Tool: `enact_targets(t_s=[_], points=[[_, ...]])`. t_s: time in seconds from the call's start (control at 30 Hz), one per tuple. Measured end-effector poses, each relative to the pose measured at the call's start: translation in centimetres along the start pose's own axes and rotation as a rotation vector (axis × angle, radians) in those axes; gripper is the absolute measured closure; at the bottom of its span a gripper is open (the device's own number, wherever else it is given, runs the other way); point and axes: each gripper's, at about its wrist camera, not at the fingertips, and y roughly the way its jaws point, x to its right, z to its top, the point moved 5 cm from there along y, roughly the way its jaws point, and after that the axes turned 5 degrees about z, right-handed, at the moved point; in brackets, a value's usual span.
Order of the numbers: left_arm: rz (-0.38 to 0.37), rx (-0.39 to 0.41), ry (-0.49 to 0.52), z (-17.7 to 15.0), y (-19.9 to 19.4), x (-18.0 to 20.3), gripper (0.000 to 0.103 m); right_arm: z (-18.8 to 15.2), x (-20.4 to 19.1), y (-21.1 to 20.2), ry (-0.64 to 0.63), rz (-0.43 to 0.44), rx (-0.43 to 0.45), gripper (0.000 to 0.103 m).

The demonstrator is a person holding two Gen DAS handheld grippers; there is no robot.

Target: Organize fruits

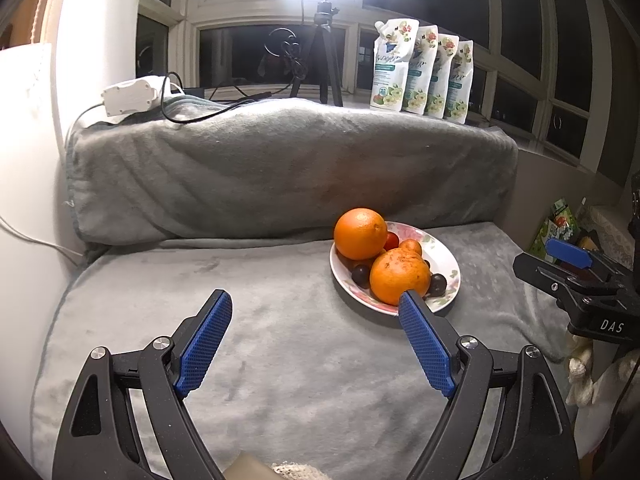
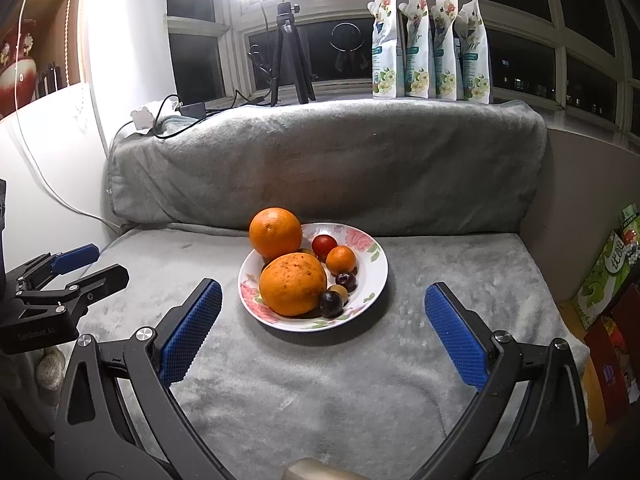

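Note:
A white floral plate (image 2: 374, 258) sits on the grey blanket and holds two large oranges (image 2: 293, 284), a small orange (image 2: 341, 259), a red fruit (image 2: 324, 245) and dark plums (image 2: 331, 304). My right gripper (image 2: 322, 308) is open and empty, its blue fingers on either side of the plate's near edge. My left gripper (image 1: 316, 316) is open and empty, to the left of the plate (image 1: 444, 254), its right finger in front of the near orange (image 1: 400, 276). Each gripper also shows at the edge of the other's view.
A blanket-covered cushion (image 2: 320, 160) rises behind the plate. Several refill pouches (image 2: 432, 48), a tripod (image 2: 290, 56), cables and a white power strip (image 1: 130, 96) stand on the sill. Boxes (image 2: 604, 276) lie at the right edge.

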Motion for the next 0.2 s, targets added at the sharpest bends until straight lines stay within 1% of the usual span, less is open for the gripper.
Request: enact_targets(t_s=[0.2], points=[[0.000,0.003,0.001,-0.06,-0.06,-0.03,0.017,-0.13,0.30,0.43,0.000,0.001,-0.010,0.000]])
